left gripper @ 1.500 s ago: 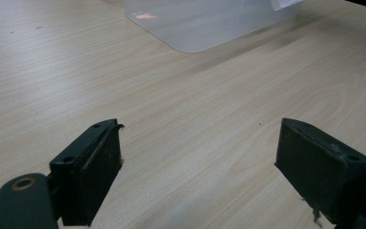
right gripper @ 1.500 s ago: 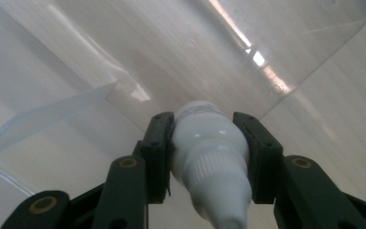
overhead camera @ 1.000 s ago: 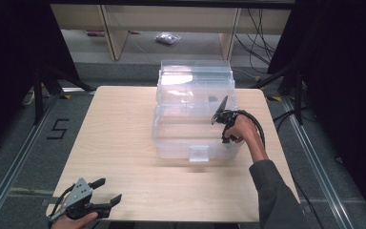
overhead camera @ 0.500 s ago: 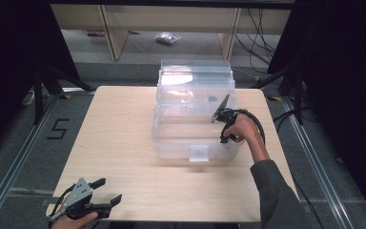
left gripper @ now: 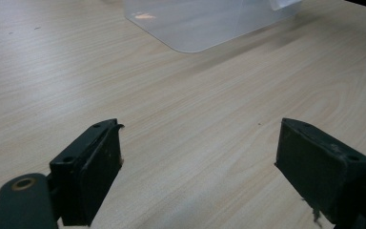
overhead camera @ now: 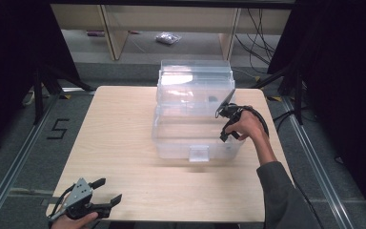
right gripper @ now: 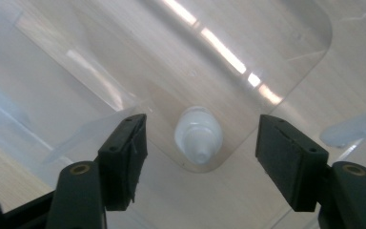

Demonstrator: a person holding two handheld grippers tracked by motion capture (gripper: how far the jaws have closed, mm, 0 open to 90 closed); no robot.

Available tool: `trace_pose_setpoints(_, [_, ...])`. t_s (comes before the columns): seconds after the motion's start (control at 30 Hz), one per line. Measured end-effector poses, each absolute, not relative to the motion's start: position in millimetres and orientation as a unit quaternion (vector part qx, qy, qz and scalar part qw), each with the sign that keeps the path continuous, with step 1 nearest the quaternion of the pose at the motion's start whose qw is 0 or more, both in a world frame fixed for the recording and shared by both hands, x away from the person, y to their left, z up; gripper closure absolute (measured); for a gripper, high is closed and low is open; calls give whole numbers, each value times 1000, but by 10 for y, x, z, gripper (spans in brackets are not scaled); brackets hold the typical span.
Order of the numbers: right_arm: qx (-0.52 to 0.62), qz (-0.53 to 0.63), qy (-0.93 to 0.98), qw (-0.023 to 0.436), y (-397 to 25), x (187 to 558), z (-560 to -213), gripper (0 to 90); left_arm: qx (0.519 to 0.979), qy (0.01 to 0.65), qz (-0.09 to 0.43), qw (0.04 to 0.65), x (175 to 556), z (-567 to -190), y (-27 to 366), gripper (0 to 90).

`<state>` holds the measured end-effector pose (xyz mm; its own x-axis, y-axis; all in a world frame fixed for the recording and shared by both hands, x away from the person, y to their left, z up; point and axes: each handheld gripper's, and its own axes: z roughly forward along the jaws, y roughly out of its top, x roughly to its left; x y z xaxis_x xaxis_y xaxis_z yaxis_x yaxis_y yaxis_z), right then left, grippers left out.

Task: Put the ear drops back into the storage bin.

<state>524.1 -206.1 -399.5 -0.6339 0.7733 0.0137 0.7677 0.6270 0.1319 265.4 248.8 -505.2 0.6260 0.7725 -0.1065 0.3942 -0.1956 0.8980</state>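
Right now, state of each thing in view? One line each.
Clear bin: lid open, tipped up at the back.
Small white bottle: inside the bin, in a corner, ungripped.
Right gripper: open, jaws either side of the bottle, above it.
Left gripper: open, empty, over bare table.

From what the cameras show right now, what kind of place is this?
Probably a lab set up for recording, not a home: a bare wooden table stands between black curtains, with floor tape marked "5" and loose cables behind. A clear plastic box sits on the table.
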Motion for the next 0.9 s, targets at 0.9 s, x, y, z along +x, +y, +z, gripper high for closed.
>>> trace_pose_setpoints(0.9, [400, 171, 897, 75, -2121, 4858, -3680, 251, 752, 390, 191, 495, 2655, -5053, 2489, 147])
